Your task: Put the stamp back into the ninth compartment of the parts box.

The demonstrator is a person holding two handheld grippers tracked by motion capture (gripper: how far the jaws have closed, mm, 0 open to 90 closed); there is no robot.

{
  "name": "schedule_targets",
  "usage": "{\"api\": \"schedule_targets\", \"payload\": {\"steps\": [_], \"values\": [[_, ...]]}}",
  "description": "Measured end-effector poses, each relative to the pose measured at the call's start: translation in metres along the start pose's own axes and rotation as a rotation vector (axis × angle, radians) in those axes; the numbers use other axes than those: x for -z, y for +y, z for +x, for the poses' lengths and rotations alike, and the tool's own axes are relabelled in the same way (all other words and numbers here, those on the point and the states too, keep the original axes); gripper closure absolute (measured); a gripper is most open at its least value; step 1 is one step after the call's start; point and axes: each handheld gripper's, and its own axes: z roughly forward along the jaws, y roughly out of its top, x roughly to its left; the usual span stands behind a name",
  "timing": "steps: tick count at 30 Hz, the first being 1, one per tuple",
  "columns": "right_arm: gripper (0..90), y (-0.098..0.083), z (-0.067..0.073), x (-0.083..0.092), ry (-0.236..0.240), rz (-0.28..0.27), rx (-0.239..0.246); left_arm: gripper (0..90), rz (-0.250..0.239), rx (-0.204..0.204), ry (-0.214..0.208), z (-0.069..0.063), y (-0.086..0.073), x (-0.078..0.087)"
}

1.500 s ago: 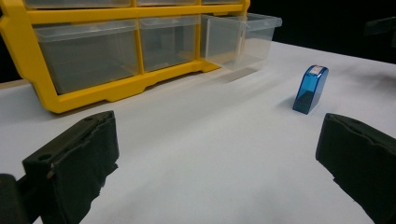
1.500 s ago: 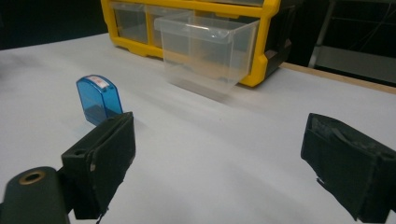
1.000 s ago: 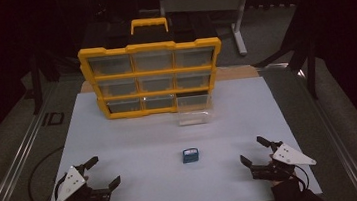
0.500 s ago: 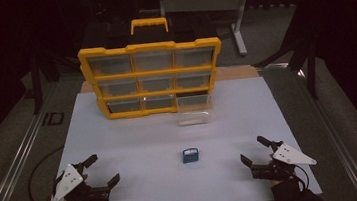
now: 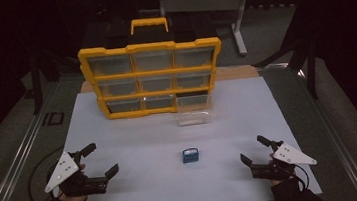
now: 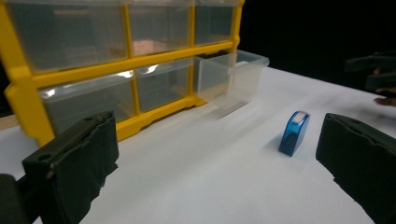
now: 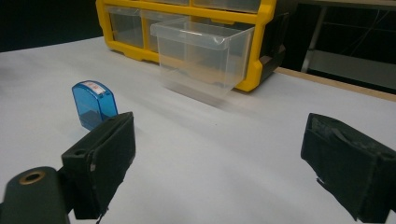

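Cabinet (image 5: 151, 78): yellow frame, black back, yellow handle on top, upright at the far side of the white table (image 5: 141, 195). Nine clear drawers in three rows of three. Eight sit flush in the frame; what they hold cannot be told through the cloudy plastic, though a pale reddish patch shows behind the middle drawer of the top row in the left gripper view.

Drawer (image 5: 195, 110): bottom row, right end of the cabinet, pulled well out toward the person, its back end in the frame. Clear walls, open top; it looks empty in the right gripper view.

Box (image 5: 190, 155): small, blue, translucent, with a white label and a red mark on top. Stands upright on the table in front of the cabinet, nearer the person than the drawer and apart from it. Contents cannot be told.

Left gripper (image 5: 96, 162): in front of the cabinet and off its left end, low over the table, well apart from the box. Jaws spread wide, nothing between them.

Right gripper (image 5: 253, 150): in front of the cabinet and off its right end, low over the table, well apart from the box. Jaws spread wide, nothing between them.
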Motion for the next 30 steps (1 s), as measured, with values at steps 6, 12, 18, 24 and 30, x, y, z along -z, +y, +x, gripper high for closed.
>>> {"api": "schedule_targets", "payload": {"steps": [6,12,18,24,30], "values": [[10.2,0.000,0.000,0.000,0.003,-0.001,-0.002,0.0,0.007,-0.009,-0.029,-0.005,0.013,-0.008],[10.2,0.000,0.000,-0.001,0.005,0.001,-0.005,0.0,0.007,-0.009,-0.080,-0.012,0.025,-0.021],[10.2,0.000,0.000,-0.001,0.009,-0.003,-0.003,0.0,0.022,-0.029,-0.122,-0.020,0.033,-0.036],[10.2,0.000,0.000,0.000,0.011,-0.004,-0.005,0.0,0.029,-0.036,-0.162,-0.029,0.040,-0.050],[10.2,0.000,0.001,-0.001,0.016,-0.003,-0.006,0.0,0.044,-0.051,-0.203,-0.039,0.047,-0.067]]}}
